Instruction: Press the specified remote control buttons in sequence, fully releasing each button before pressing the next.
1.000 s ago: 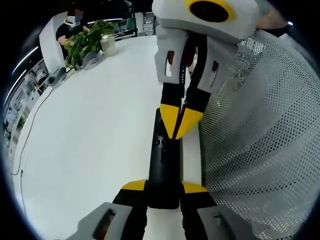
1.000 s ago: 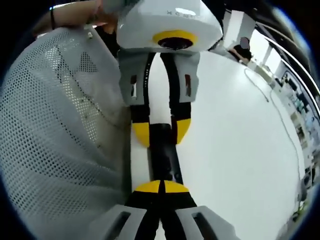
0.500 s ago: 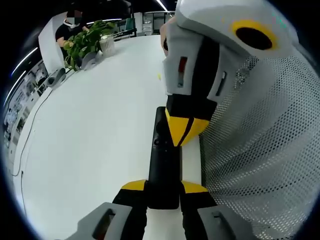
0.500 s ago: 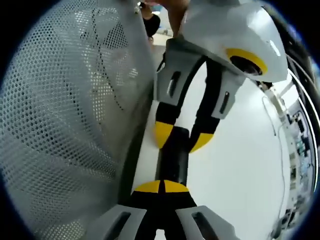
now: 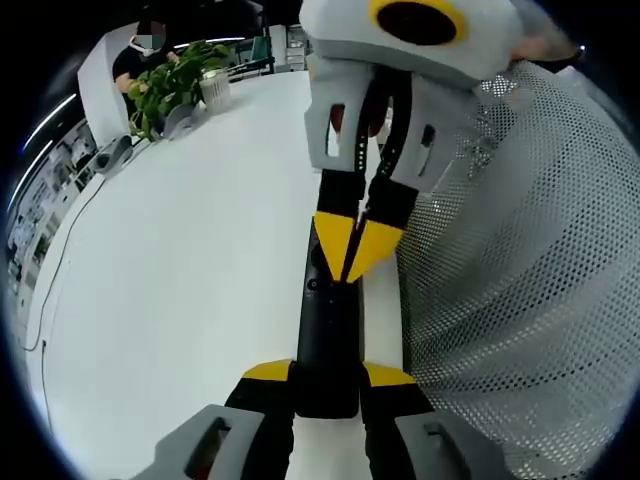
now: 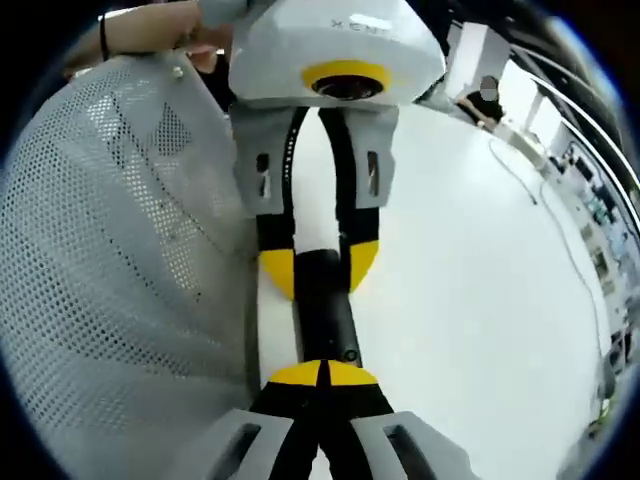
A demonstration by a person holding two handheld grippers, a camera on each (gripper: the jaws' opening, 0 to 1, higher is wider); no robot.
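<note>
White surface (image 5: 180, 260), broad and bare, in an office room. Black remote (image 5: 327, 330) lies on it, near end clamped between left gripper (image 5: 327, 375) jaws. Right gripper (image 5: 347, 248), jaws closed together, tips on remote's far end. White mesh basket (image 5: 520, 300) just beside. Potted plant (image 5: 180, 80) and seated person at far edge.

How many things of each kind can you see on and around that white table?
Black remote control: 1
Handheld grippers: 2, left gripper and right gripper
White perforated mesh garment: 1
Potted plant: 1
White table: 1
Cable lying on the table: 1
Seated person in the background: 1
Total: 8
</note>
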